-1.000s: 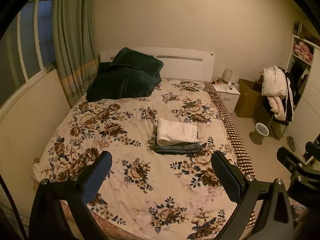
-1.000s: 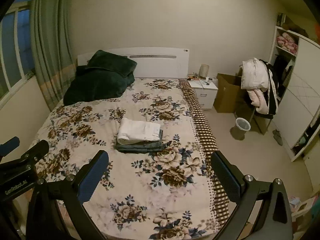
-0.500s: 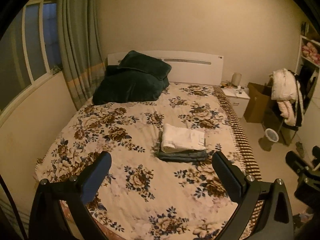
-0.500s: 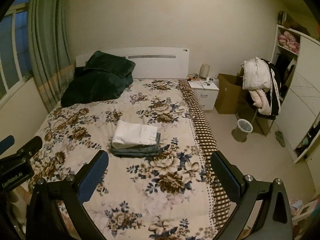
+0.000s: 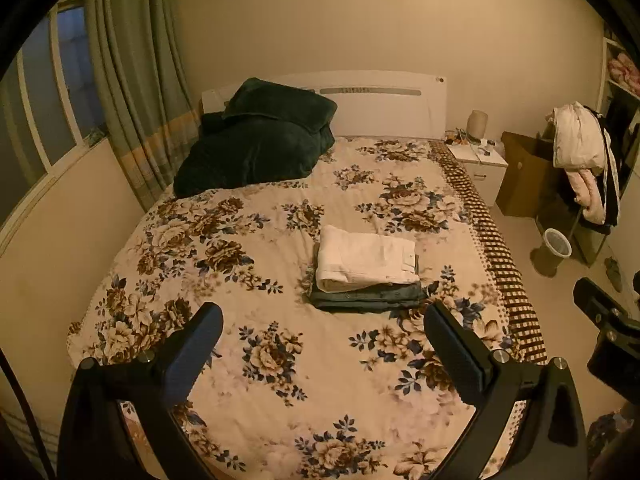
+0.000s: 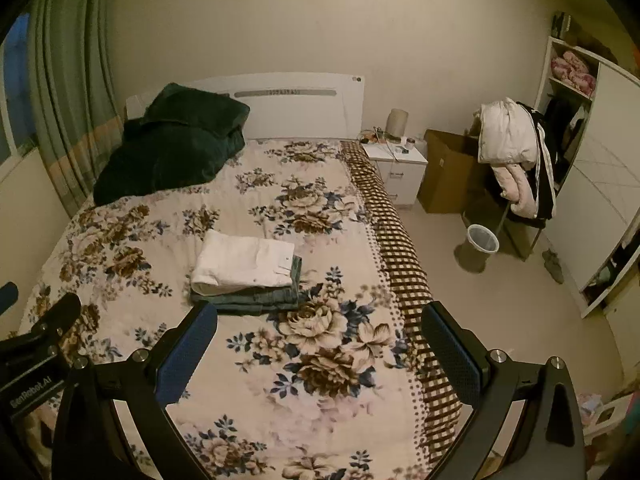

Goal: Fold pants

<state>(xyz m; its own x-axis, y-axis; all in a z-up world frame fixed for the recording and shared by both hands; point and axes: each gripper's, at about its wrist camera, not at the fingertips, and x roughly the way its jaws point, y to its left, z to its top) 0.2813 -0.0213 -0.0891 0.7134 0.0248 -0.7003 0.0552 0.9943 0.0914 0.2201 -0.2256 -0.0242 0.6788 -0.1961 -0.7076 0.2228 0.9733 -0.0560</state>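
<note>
Folded white pants [image 5: 366, 258] are lying atop folded jeans [image 5: 370, 300] mid-bed [image 5: 280, 360], at 12 o'clock of both tools. Left tool [image 5: 322, 326] and right tool [image 6: 320, 326] are hanging released, empty. Folding is looking finished; any withdrawal should be staying clear of the stack.

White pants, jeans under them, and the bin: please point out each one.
White pants [image 5: 366, 258], left wrist view, middle of the top face.
Jeans [image 6: 256, 300], right wrist view, front folded edge.
Bin [image 6: 483, 238], right wrist view, its rim.
</note>
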